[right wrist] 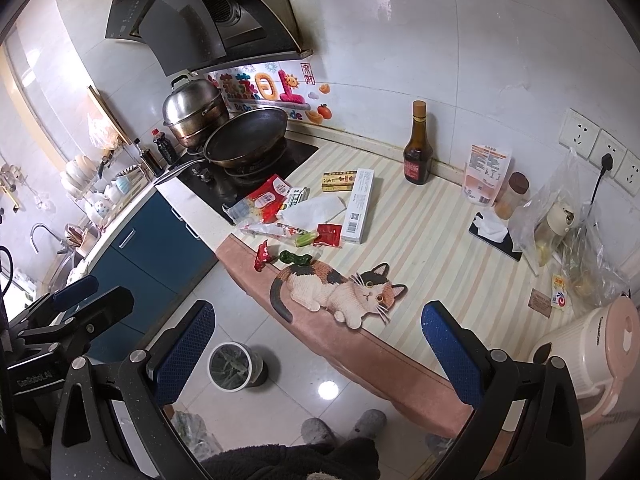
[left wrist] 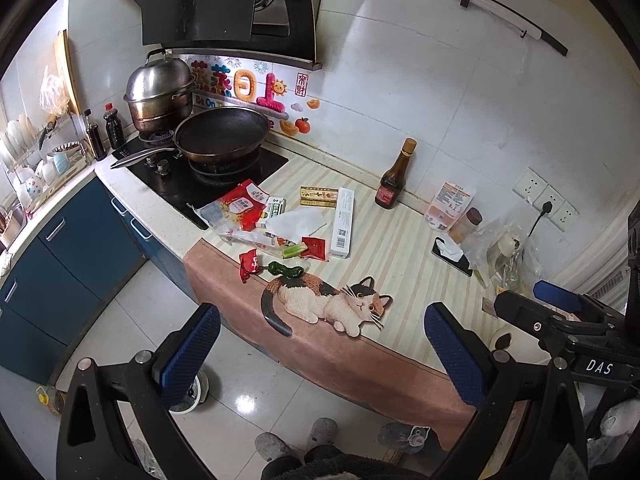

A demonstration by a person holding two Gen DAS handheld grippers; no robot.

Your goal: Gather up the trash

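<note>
While the left gripper [left wrist: 320, 352] hangs empty with blue pads spread, its view shows litter far left on the striped counter mat [left wrist: 400, 248]: a red crinkled wrapper [left wrist: 249, 265] and white long carton [left wrist: 343, 222]. Only the right view shows the floor's round grey bin [right wrist: 234, 366] (near left); the right gripper [right wrist: 320, 354] also gapes empty.

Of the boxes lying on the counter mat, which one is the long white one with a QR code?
The long white box, with the QR code near its front end. The yellow box beside it is shorter, and the small green-printed box lies against the red packet.
</note>
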